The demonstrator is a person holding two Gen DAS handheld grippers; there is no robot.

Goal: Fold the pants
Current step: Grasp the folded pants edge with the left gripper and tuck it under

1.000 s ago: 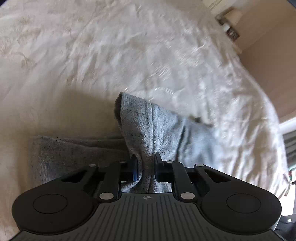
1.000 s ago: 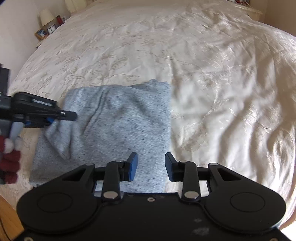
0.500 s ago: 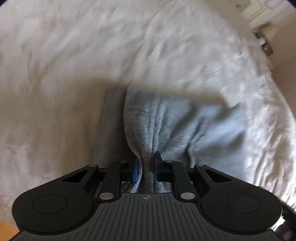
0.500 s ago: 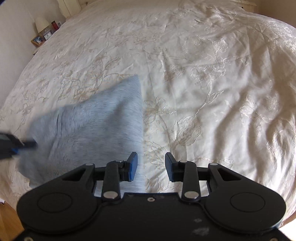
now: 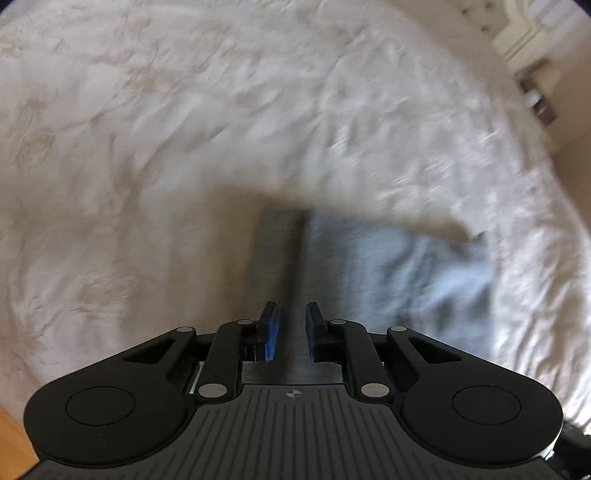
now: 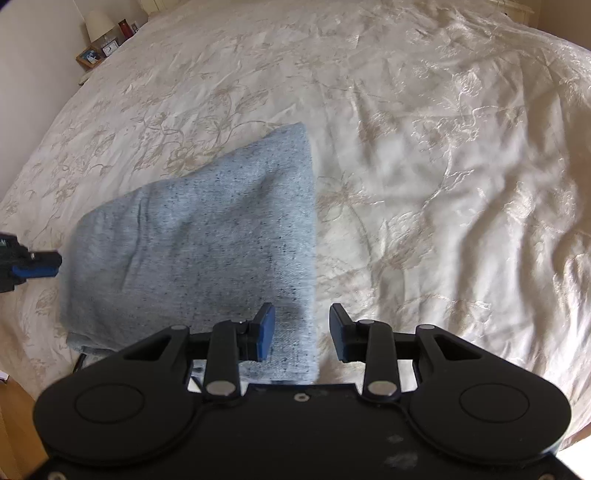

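Note:
The grey speckled pants [image 6: 207,236] lie folded into a compact stack on the cream bed. In the left wrist view they show blurred [image 5: 388,273] just ahead of my left gripper [image 5: 291,332], whose jaws stand apart with no cloth between them. From the right wrist view the left gripper [image 6: 40,264] sits at the stack's left edge. My right gripper [image 6: 301,332] is open and empty, hovering over the stack's near right corner.
The embroidered cream bedspread [image 6: 424,147] covers the whole bed. A nightstand with a lamp [image 6: 98,22] and picture frames [image 6: 88,57] stands at the far left. Wooden floor [image 6: 14,424] shows at the bed's near left edge.
My left gripper has opened and let go of the pants fold, which now lies flat on the stack. The left view has swung sideways. My right gripper stayed open.

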